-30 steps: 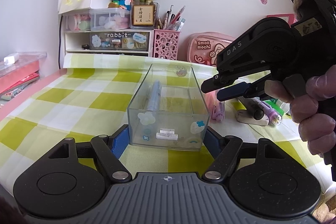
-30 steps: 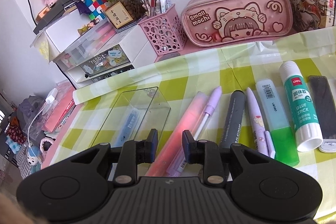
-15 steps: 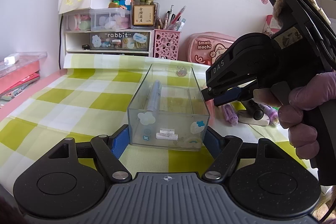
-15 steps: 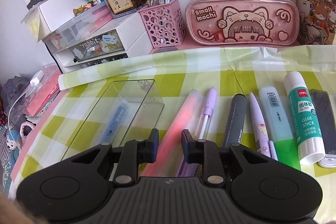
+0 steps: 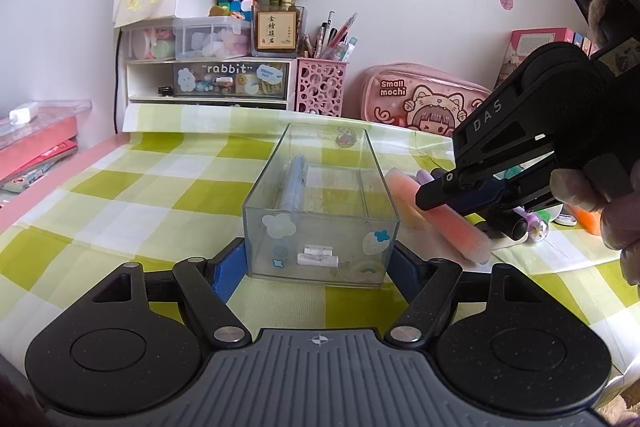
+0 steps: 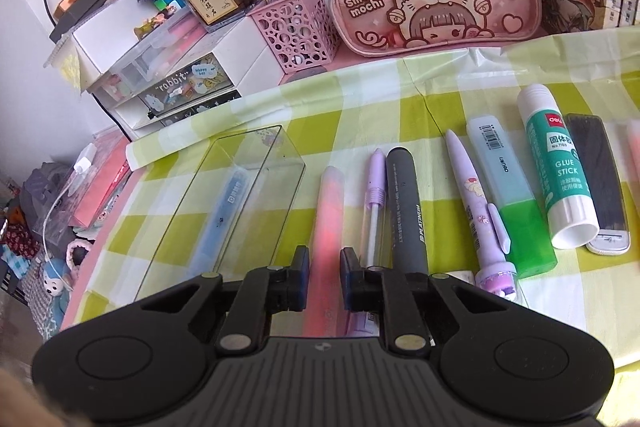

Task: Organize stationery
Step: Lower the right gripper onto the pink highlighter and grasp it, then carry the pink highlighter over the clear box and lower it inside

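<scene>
1. While the left gripper (image 5: 318,259) braces the clear box (image 5: 320,203) between wide jaws, the right gripper (image 6: 324,277) straddles the pink highlighter (image 6: 330,211) – jaws narrow, grip unconfirmed.
2. Squeeze squarely, lift level (the purple pen (image 6: 376,203) lies just beside) – then drop it next to the blue pen (image 6: 224,211) in the box.

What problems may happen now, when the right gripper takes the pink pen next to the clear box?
1. The right gripper straddles the pink pen near one end, so the long pen may tilt or slip when lifted.
2. The purple pen lies close beside it; a finger could push or catch it.
3. The left gripper seems only to bracket the clear box, so a knock on the box wall might shift it.
</scene>
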`<state>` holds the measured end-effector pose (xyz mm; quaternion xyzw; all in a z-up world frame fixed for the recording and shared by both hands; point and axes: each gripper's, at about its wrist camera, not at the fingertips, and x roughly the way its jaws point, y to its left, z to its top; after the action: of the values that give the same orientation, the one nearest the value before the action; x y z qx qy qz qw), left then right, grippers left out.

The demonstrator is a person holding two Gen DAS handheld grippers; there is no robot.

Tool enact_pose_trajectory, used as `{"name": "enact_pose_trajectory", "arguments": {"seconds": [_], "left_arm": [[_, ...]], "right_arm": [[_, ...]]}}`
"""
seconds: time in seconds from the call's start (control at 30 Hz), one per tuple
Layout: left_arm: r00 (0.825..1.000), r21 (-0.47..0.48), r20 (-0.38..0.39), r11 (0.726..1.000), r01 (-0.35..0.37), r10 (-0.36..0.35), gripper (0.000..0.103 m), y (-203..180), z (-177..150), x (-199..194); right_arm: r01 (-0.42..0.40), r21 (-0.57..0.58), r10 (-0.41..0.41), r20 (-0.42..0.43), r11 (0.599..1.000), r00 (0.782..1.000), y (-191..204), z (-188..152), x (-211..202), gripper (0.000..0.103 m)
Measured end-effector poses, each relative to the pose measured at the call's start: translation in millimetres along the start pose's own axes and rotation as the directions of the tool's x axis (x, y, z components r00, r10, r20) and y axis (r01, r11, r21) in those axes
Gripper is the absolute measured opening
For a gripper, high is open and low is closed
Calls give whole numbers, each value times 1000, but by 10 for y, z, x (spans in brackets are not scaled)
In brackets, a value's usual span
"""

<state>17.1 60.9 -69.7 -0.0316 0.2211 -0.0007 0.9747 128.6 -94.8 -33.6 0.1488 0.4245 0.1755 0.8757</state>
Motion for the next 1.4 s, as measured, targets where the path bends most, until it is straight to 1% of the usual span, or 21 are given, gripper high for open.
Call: {"name": "enact_pose_trajectory", "arguments": {"seconds": [0.17,0.33,0.47,0.6,0.7,0.77,0.83,0.93,1.0,1.1,1.27,1.4], "left_arm": [[1000,2,-2,1000,-4,4,73,-4,2,7],[1000,9,-3,1000,-7,7,73,-10,-1,-4],[1000,9,-4,1000,-7,7,73,-9,1,-5],[1000,11,-2,1000,-4,4,73,-6,-2,-1],[1000,10,-3,1000,-3,3,73,-4,2,7],[1000,11,-2,1000,-3,3,73,-6,-3,6],[1000,11,0,1000,-3,3,73,-5,-7,4],[1000,16,-2,1000,-6,6,73,-20,-10,26],[1000,19,1,1000,-7,6,73,-24,-11,28],[1000,15,2,1000,-3,3,73,-12,-11,29],[1000,15,6,1000,-1,0,73,-10,-17,29],[1000,15,6,1000,-1,1,73,-6,-14,32]], "right_arm": [[-57,72,56,22,996,998,-83,58,-141,20],[-124,119,120,39,985,992,-68,60,-283,20],[-144,107,136,75,984,988,49,87,-452,20],[-187,99,175,115,977,978,152,142,-604,20],[-200,81,189,122,977,974,277,186,-638,19],[-210,71,202,113,975,973,381,204,-613,17],[-218,68,211,103,974,972,460,206,-562,7],[-236,102,228,79,967,970,506,178,-465,7],[-225,102,219,64,969,974,538,162,-406,7],[-209,98,203,65,973,977,527,145,-389,7],[-204,107,196,75,973,978,468,154,-407,7],[-200,99,195,60,975,979,483,134,-353,7]]}}
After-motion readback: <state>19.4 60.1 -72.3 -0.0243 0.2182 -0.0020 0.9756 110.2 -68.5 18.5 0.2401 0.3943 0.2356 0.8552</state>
